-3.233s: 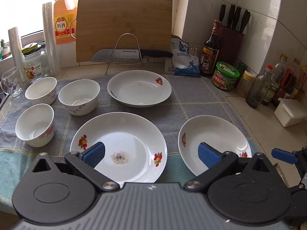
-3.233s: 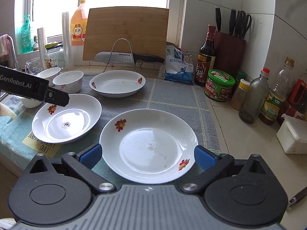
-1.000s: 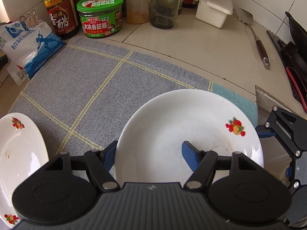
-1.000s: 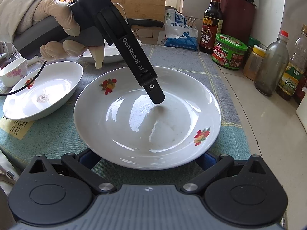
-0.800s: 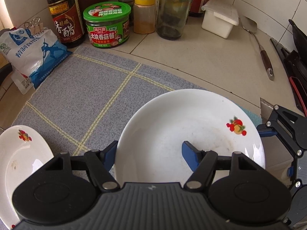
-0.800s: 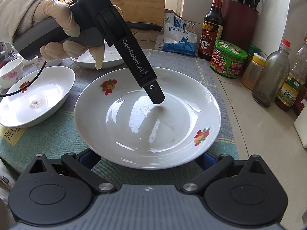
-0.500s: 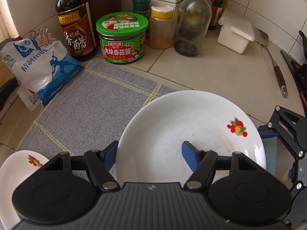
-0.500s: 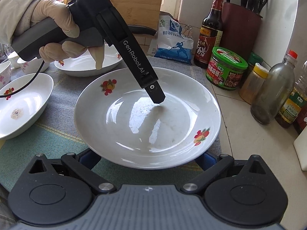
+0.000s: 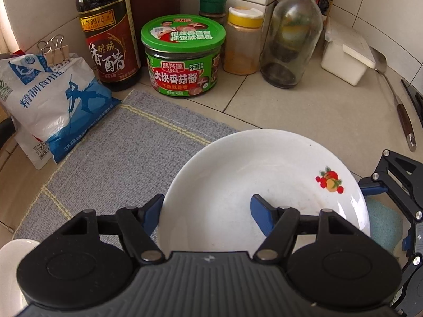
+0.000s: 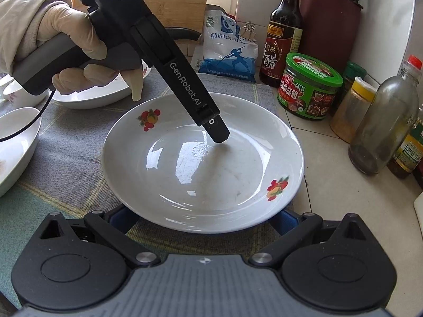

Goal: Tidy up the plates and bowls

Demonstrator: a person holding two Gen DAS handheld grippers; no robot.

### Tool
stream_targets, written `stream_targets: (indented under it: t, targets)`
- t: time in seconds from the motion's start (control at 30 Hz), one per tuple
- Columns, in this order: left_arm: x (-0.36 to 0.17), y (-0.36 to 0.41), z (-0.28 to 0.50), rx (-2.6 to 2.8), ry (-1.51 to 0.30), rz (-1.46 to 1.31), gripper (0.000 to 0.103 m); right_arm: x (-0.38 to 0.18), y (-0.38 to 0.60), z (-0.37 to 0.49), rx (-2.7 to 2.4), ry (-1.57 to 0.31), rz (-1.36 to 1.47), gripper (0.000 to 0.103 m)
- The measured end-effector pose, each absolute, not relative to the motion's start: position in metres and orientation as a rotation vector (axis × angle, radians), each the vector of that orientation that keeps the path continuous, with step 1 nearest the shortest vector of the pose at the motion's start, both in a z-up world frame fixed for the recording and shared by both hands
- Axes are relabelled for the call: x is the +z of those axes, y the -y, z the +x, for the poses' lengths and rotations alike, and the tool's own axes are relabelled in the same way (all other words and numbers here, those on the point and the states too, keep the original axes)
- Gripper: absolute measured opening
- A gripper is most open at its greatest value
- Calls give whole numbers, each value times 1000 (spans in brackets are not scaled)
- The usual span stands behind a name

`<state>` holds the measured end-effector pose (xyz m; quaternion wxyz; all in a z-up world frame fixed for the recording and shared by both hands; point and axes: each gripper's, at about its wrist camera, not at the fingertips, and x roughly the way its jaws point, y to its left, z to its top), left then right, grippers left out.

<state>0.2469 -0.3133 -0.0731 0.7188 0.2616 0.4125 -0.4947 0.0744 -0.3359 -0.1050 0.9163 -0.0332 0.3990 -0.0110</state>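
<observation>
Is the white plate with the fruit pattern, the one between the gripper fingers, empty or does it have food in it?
Empty. The plate shows a bare glossy bottom with only light reflections and faint smears; the left gripper clamps its rim.

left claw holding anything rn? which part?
Yes: the left claw pinches the white plate at its rim, one finger inside, one outside under the edge. The right claw sits open beneath the near edge.
</observation>
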Motion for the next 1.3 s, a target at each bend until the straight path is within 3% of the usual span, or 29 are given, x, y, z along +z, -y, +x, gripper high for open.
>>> stream_targets:
  t: [0.43, 0.67, 0.73, 1.07, 1.3]
  targets:
    - [-73, 316, 245, -1090, -895, 591, 70, -108, 337, 75, -32, -819, -46, 103]
    - [-55, 304, 242, -1047, -850, 569, 80, -102, 337, 64, -85, -838, -49, 103]
    - [-44, 295, 239, -1041, -838, 545, 86, -97, 336, 54, -104, -830, -37, 103]
    - [18, 222, 182, -911, -728, 433, 89, -75, 302, 0, -31, -741, -48, 103]
    - [20, 147, 122, -724, -755, 285, 92, -81, 272, -18, 127, -731, -81, 103]
